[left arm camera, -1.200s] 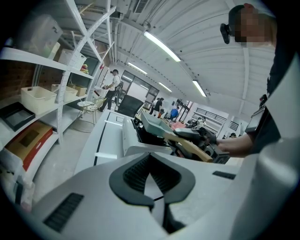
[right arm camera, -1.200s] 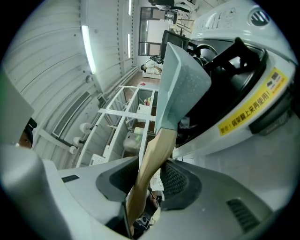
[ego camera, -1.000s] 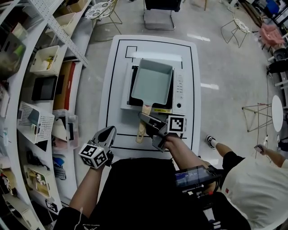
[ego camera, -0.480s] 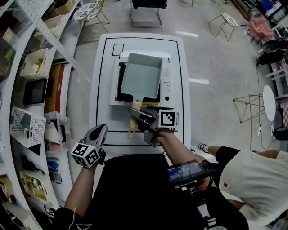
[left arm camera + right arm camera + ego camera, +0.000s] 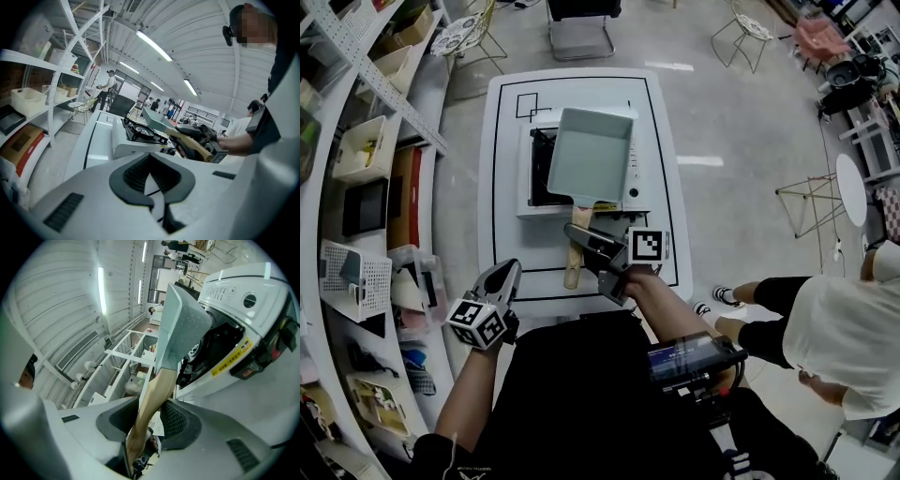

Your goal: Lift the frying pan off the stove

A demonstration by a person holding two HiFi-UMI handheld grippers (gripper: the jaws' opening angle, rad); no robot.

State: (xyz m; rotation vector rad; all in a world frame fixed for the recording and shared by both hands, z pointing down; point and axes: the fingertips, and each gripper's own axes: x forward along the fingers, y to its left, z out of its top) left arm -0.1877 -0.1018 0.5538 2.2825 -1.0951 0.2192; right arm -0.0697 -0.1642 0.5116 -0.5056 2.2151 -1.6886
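Main worry for me: the whole frying pan (image 5: 589,155) hangs off a single grip on its wooden handle (image 5: 573,270), with all the weight sticking out past the jaws. That handle looks smooth and tapered, so I'd guess it could twist or slide between the pads. If it does, the pan rolls or droops and either clips the grate or drops back onto the stove (image 5: 528,192). From the left gripper view the pan seems clear of the burner, far end tipped up a bit. It's right over the stove though, so not much margin. The right hand-held gripper (image 5: 584,236) is partway closed and clamped on the handle, both pads pressing it, with the wood running straight through between them. The left hand-held gripper (image 5: 508,270) sits off by the near edge of the table (image 5: 502,122), well apart from the pan. Its jaws are together with nothing in them, so it's no backup.
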